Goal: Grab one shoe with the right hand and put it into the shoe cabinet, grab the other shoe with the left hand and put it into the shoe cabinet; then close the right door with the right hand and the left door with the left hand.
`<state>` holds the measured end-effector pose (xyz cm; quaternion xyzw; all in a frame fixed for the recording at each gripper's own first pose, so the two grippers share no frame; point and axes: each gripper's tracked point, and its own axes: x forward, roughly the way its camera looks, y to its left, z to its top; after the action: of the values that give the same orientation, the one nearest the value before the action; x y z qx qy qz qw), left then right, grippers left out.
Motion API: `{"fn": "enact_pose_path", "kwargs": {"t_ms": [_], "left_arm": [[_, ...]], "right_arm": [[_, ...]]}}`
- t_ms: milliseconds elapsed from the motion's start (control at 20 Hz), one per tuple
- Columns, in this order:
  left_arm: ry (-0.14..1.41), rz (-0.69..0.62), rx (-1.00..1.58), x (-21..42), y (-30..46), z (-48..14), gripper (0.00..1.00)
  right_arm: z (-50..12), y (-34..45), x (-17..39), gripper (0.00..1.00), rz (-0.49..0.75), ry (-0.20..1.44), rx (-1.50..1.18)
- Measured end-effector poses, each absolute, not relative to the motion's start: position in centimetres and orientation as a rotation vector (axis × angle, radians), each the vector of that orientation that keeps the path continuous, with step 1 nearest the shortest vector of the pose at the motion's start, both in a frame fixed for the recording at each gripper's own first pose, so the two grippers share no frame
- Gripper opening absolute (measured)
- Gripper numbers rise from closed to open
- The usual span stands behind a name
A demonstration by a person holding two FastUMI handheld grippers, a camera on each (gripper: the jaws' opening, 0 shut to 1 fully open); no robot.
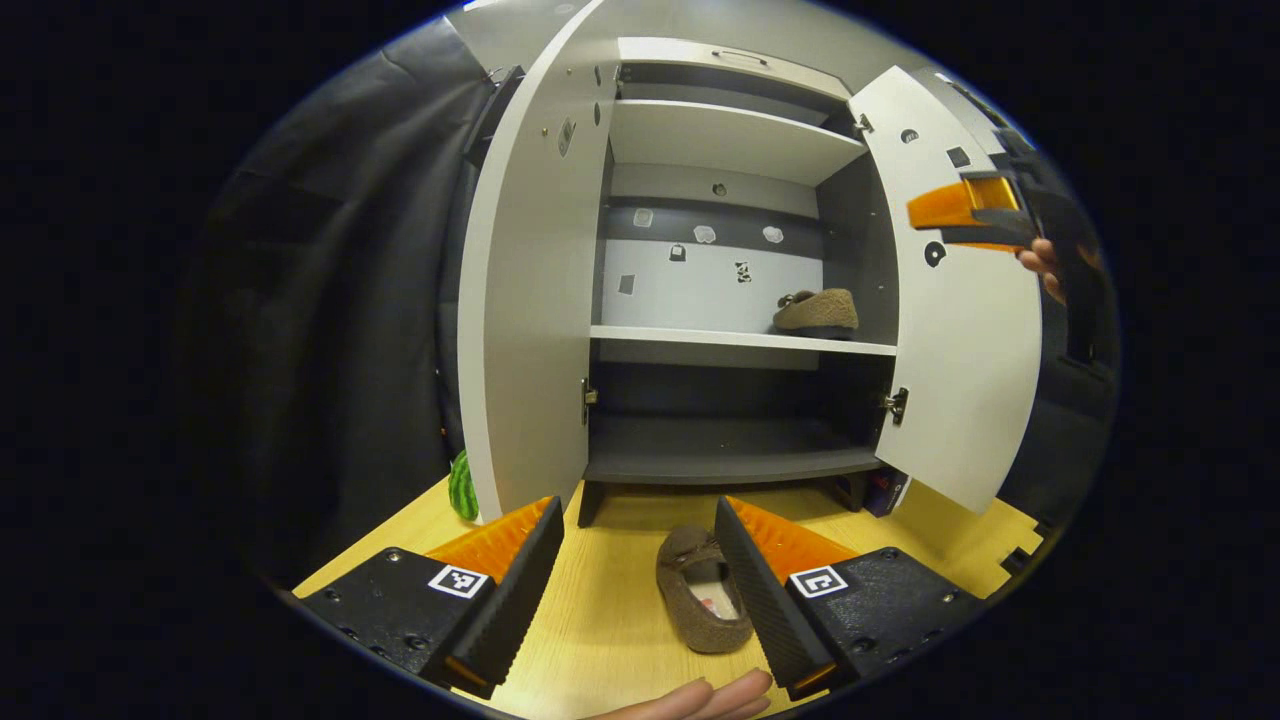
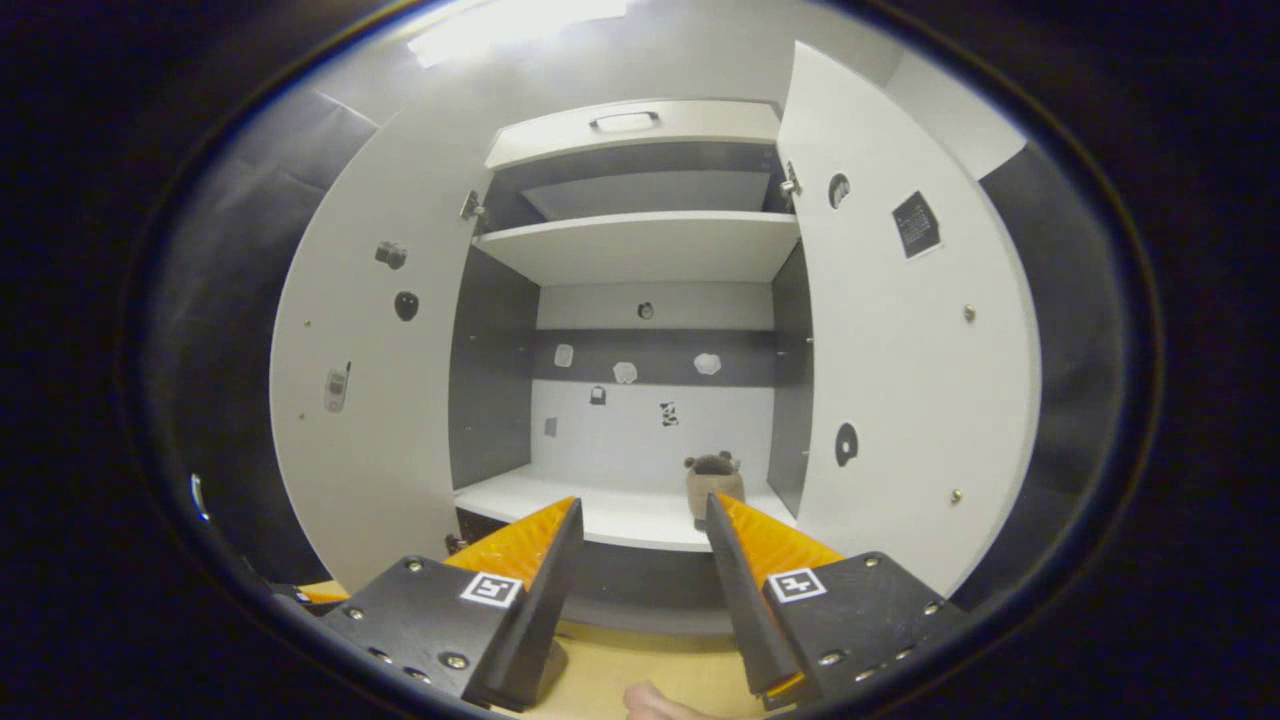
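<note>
Holding our left gripper (image 1: 637, 560) wide apart over the floor, we grasp nothing; its ridged, wedge-shaped fingers (image 1: 520, 580) frame a brown slipper (image 1: 700, 590) that lies on the pale wood-grain floor (image 1: 600, 640) just inside the right-hand finger. The slipper looks soft and fuzzy, with a small bow on its upper. Its long axis runs almost straight away from us, toe toward the cabinet and open heel toward us. A fingertip of the hand (image 1: 700, 700) that carries this gripper shows at the bottom edge.

Beyond it stands the shoe cabinet (image 1: 720, 140), smooth white panels with dark grey side walls, both doors swung open: the left door (image 1: 520, 330) and the right door (image 1: 965, 340). On the middle shelf (image 1: 700, 338), at its right end, sits the second slipper (image 1: 818, 312), lying sideways to us with its long axis along the shelf. A striped green ball (image 1: 460, 485) peeks out by the foot of the left door.

In the right gripper view, our right gripper (image 2: 640, 560) is likewise spread and empty, raised level with that middle shelf (image 2: 600, 515). The shelved slipper (image 2: 714, 485) appears end-on there, just above the right-hand finger tip. In the left gripper view this gripper (image 1: 960, 210) hovers beside the right door's upper part.
</note>
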<state>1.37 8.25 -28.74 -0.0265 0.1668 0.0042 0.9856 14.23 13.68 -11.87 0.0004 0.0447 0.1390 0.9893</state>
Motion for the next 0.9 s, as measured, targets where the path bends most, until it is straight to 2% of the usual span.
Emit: {"fn": "enact_pose_path", "kwargs": {"t_ms": [150, 200, 300, 350, 450, 600, 900], "left_arm": [[0.338, 0.009, -0.037, 1.8, 7.9, -29.4, 0.94], [0.335, 0.012, -0.036, 2.0, 7.7, -29.7, 0.94], [0.343, 0.015, -0.026, 2.4, 7.6, -30.7, 0.94], [0.349, 0.014, -0.016, 2.7, 7.4, -31.3, 0.94], [0.367, 0.016, -0.005, 3.5, 7.3, -32.7, 0.94], [0.44, 0.021, -0.019, 5.0, 7.1, -36.0, 0.94], [0.669, 0.013, -0.047, 5.6, 6.2, -44.0, 0.95]], "right_arm": [[-14.1, 11.8, 13.2, 0.75, 0.218, 0.093, -0.013], [-14.7, 11.3, 13.0, 0.72, 0.198, 0.088, -0.013], [-15.6, 10.0, 12.2, 0.76, 0.143, 0.067, -0.038], [-15.7, 10.0, 11.9, 0.99, 0.134, 0.043, -0.053], [-16.3, 10.4, 11.5, 0.96, 0.14, 0.016, -0.046], [-17.6, 12.1, 10.6, 0.96, 0.224, 0.028, 0.046], [-19.7, 11.9, 10.5, 0.96, 0.208, 0.011, 0.084]]}}
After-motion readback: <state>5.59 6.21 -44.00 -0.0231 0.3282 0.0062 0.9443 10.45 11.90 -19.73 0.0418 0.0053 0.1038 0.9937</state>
